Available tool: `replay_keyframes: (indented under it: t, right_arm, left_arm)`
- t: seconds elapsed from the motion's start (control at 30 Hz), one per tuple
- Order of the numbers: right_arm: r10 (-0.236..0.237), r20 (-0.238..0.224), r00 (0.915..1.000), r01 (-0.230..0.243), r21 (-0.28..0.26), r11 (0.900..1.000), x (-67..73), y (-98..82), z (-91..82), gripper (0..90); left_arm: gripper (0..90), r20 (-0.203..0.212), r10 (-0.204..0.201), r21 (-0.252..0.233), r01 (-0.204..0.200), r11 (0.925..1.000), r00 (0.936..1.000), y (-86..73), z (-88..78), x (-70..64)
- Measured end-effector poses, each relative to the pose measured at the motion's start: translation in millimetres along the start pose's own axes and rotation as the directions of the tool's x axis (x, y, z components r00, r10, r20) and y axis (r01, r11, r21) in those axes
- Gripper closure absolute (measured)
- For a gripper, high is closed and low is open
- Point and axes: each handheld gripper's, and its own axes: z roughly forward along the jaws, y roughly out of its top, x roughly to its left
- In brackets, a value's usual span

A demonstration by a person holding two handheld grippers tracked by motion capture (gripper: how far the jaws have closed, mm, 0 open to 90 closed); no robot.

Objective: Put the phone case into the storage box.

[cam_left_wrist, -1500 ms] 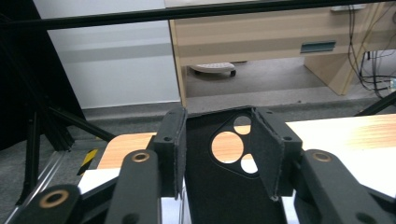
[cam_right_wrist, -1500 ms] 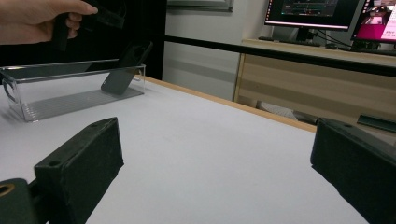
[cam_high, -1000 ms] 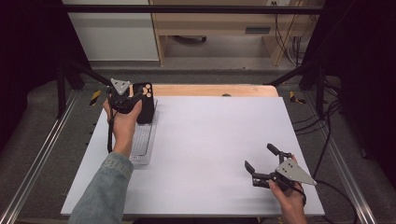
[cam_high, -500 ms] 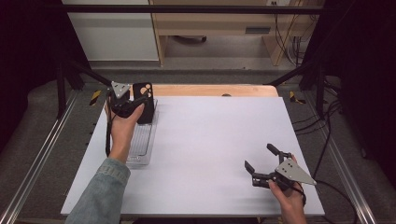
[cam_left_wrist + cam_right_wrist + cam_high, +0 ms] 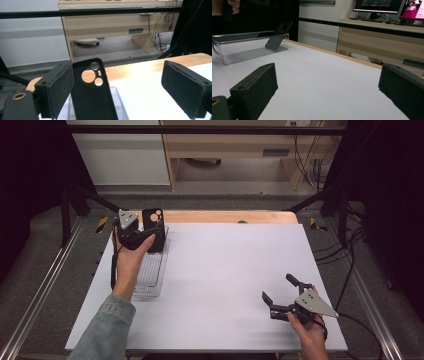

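A white table top (image 5: 220, 285) takes up most of the high view, with a strip of bare wood (image 5: 220, 216) along its far edge. Near the far left corner lies a clear plastic tray (image 5: 150, 280), long and narrow, with ribbed floor and low walls; in the right gripper view it sits well apart from that gripper, across the white surface.

A black phone case (image 5: 154, 230) stands in the far end of the tray, tilted, its lower end down on the tray floor and its upper end leaning away over the far wall. Its camera cut-outs face the left gripper view, where the wood behind shows through them.

The left gripper (image 5: 131, 234), held in the person's left hand (image 5: 127, 260), hovers at the tray's far end just beside the case. Its jaws have just been opening and now stand wide apart. In the left gripper view the case rises between them, close by the left-hand pad (image 5: 58, 91), but neither pad presses on it; whether that pad brushes the case's edge I cannot tell.

The right gripper (image 5: 281, 296), in the person's right hand (image 5: 307, 332), rests low near the near right corner of the table, jaws spread wide with nothing between them.
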Motion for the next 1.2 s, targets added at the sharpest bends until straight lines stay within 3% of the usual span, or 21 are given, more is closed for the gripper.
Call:
replay_keyframes:
  t: [0.23, 0.57, 1.2]
  right_arm:
    - [0.020, 0.013, 0.9997, -0.020, 0.004, 1.000, -0.5, 0.9, -0.8, 2.5]
    - [0.047, 0.022, 0.9986, -0.048, 0.057, 0.997, 1.3, 3.7, 0.8, 2.6]
    - [0.063, 0.013, 0.9979, -0.064, 0.084, 0.994, 0.8, 3.8, 1.6, 2.7]
  left_arm:
    - [7.8, 0.037, 0.013, -0.024, -0.012, 0.9996, 0.9992, -0.5, -5.9, -5.4]
    - [4.9, 0.096, 0.021, -0.060, -0.015, 0.9981, 0.9952, -0.3, -18.3, -10.1]
    - [4.2, 0.126, 0.034, -0.089, -0.023, 0.9958, 0.9915, -3.3, -34.6, -8.7]
